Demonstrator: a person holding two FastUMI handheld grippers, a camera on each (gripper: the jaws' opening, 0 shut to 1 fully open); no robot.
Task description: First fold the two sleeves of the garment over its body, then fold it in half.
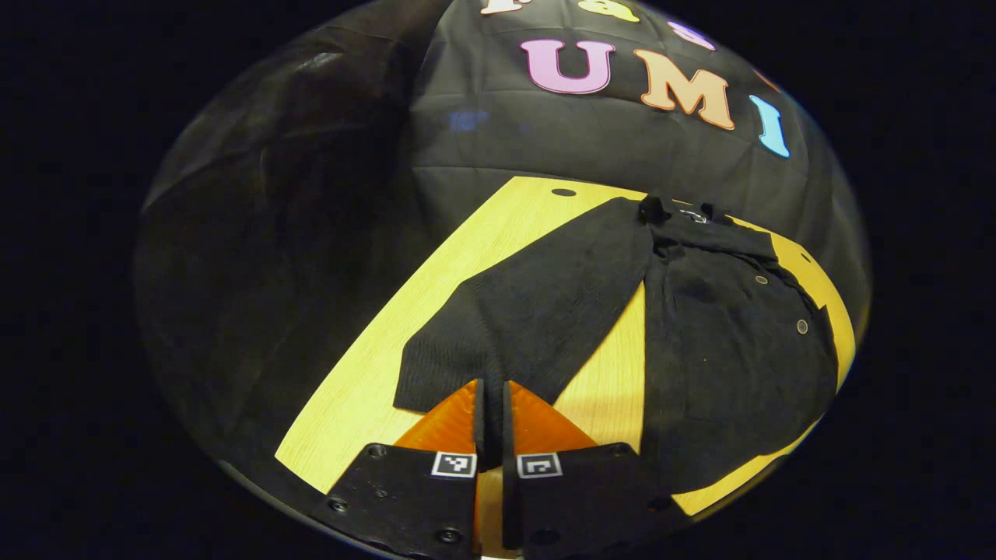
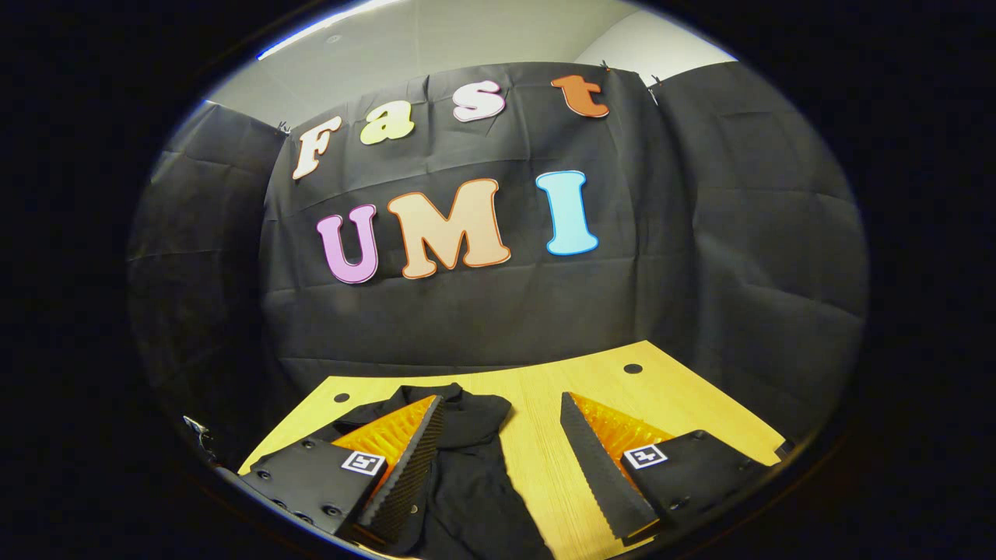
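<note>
A black buttoned garment lies flat on the light wooden table. Its sleeve stretches out from the shoulder toward me, away from the body. My left gripper is shut on the cuff end of that sleeve, with dark cloth pinched in the narrow gap between its fingers. In the right gripper view the garment lies with its collar end toward the back wall. My right gripper stands open above it, one finger over the cloth and the other over bare table, holding nothing.
The black booth wall rises right behind the table's far edge. Small round holes sit near the table's back corners. Bare wood shows on both sides of the outstretched sleeve and to the right of the garment.
</note>
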